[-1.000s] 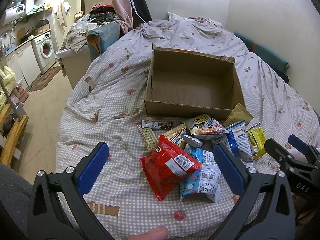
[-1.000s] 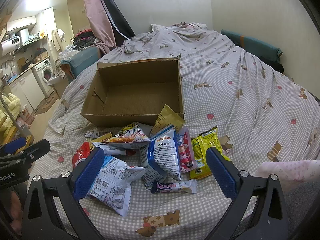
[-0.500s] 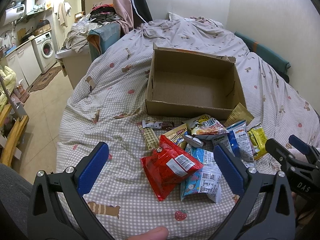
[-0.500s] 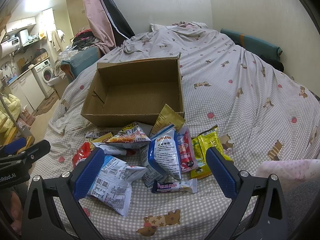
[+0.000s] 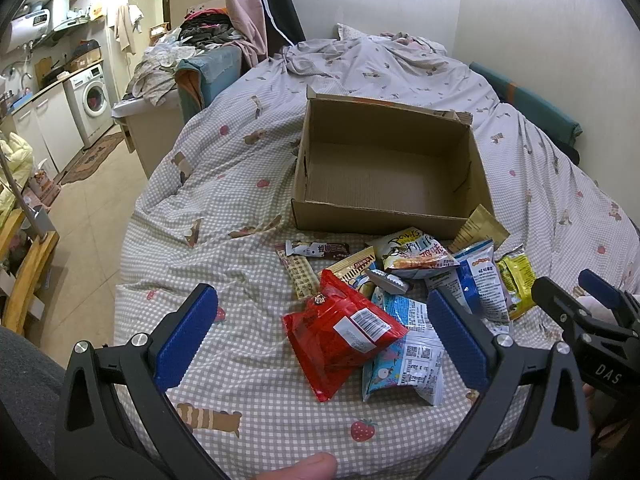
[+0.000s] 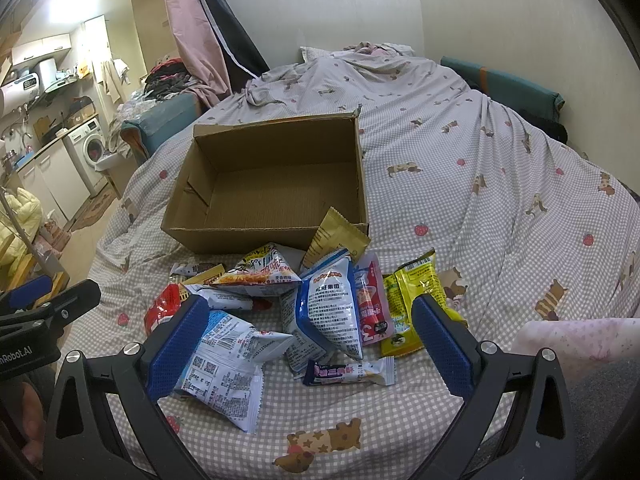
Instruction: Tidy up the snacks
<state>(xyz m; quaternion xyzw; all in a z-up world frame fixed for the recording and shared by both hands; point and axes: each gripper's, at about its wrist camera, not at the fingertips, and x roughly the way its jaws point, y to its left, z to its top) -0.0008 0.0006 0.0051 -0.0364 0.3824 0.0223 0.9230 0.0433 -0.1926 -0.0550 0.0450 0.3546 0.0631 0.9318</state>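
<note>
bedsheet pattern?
Bedsheet: small grey-white gingham check with strawberry and dog prints; clearest in right wrist view.

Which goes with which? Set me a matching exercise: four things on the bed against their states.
Things:
1. cardboard box
2. red bag
3. gold packet
4. left gripper

States:
A. leaning against the box's front wall
B. open, holding nothing
C. open-topped, no snacks inside
D. lying on the blanket, overlapping a white and blue bag

Pairs: 1-C, 2-D, 3-A, 4-B
</note>
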